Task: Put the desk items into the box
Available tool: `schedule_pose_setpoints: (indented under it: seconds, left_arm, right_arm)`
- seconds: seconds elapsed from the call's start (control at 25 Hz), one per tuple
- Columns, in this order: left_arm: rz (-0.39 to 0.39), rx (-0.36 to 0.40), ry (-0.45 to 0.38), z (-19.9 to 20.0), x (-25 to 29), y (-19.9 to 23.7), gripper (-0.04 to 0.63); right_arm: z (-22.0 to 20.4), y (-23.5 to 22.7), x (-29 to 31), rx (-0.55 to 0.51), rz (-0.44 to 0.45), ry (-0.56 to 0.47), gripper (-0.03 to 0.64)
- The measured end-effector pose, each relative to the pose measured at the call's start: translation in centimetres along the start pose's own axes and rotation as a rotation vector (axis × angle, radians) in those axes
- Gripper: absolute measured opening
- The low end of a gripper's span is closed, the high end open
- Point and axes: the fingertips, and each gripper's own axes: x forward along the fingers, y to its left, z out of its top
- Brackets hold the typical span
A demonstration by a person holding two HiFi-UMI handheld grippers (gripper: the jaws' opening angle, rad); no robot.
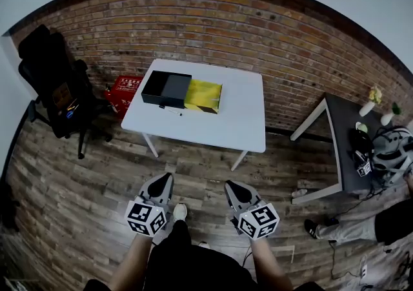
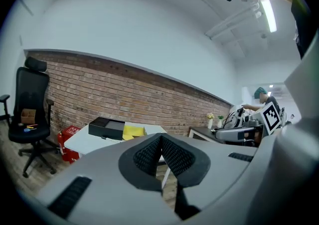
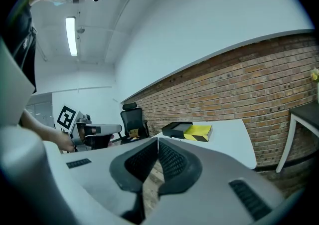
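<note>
While the black box (image 1: 166, 89) lies open toward the back of the white table (image 1: 239, 115), with a yellow-and-black box (image 1: 204, 95) touching its right end, both forearms (image 1: 132, 262) reach forward and low over the plank floor (image 1: 77, 180). One black box, one yellow one, two claws. The left claw (image 1: 166, 178) and right claw (image 1: 230, 186), side by side, point at the table from well short of it. Each has its jaws pressed together, gripping nothing.

small dark item (image 1: 180, 113) beside black box (image 1: 166, 89) too small to identify, person (image 1: 352, 226) cut off at right edge
</note>
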Motion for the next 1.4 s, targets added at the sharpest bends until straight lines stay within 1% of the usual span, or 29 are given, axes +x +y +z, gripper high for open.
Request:
schedule_pose_setpoints:
  seconds: [0.28, 0.48, 0.64, 0.8, 1.04, 1.4]
  left_arm:
    - [-0.013, -0.005, 0.016, 1.4, 4.1, 5.0, 0.012]
    - [-0.057, -0.004, 0.029, 2.7, 7.0, 8.6, 0.012]
    - [-0.092, -0.001, 0.049, 3.3, 9.3, 11.3, 0.012]
    - [-0.119, -0.015, 0.055, 3.9, 11.6, 13.9, 0.011]
    - [-0.150, -0.002, 0.073, 4.6, 14.6, 16.4, 0.012]
    - [-0.177, -0.013, 0.109, 4.5, 18.9, 17.0, 0.011]
  right_arm:
    - [2.3, -1.2, 5.7, -0.015, -0.004, 0.018, 0.021]
    - [4.2, -2.3, 10.3, -0.028, -0.037, 0.015, 0.021]
    - [5.2, -3.2, 13.5, -0.015, -0.067, 0.003, 0.021]
    - [5.9, -4.0, 16.8, 0.003, -0.083, -0.002, 0.021]
    - [6.8, -5.7, 20.1, 0.013, -0.110, 0.001, 0.021]
    - [7.6, -8.6, 22.5, 0.022, -0.127, 0.016, 0.021]
